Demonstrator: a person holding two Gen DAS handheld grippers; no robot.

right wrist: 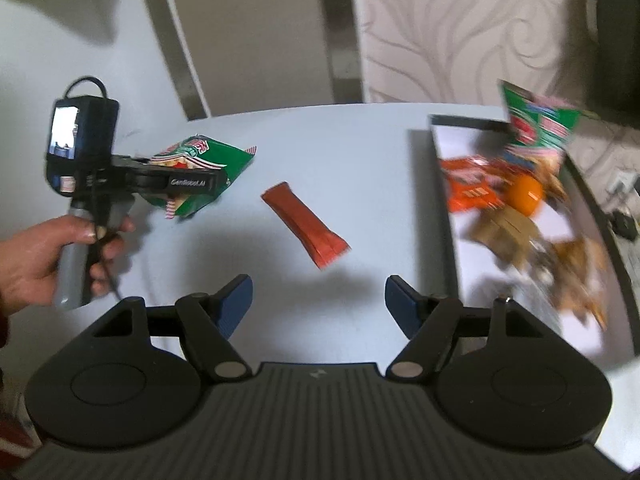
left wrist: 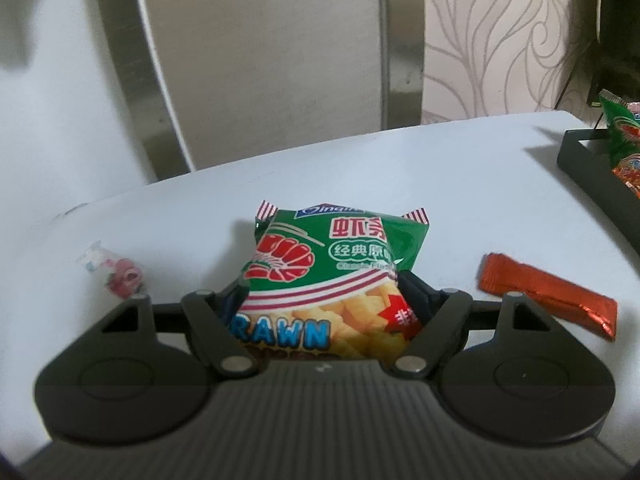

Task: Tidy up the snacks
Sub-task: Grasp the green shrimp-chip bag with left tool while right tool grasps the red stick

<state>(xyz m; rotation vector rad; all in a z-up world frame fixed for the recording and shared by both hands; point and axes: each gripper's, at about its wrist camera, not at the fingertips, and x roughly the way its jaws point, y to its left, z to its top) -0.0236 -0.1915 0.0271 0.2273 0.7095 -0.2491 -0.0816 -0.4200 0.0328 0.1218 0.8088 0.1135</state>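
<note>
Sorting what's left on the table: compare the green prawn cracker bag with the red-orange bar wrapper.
The green prawn cracker bag is puffy and printed; the red-orange bar wrapper is slim, flat and plain. The bag sits between the left gripper's fingers; the wrapper lies free, ahead of the open right gripper. Both are sealed snacks still outside the tray.

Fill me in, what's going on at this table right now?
A person is sorting snacks with a handheld gripper in each hand. The left gripper has its fingers closed around a green prawn cracker bag on the white table. The right gripper is open and empty, hovering near a red-orange bar packet that lies loose on the table. The dark tray on the right already holds several snacks, including another green bag. A small pink-wrapped item lies on the left.
</note>
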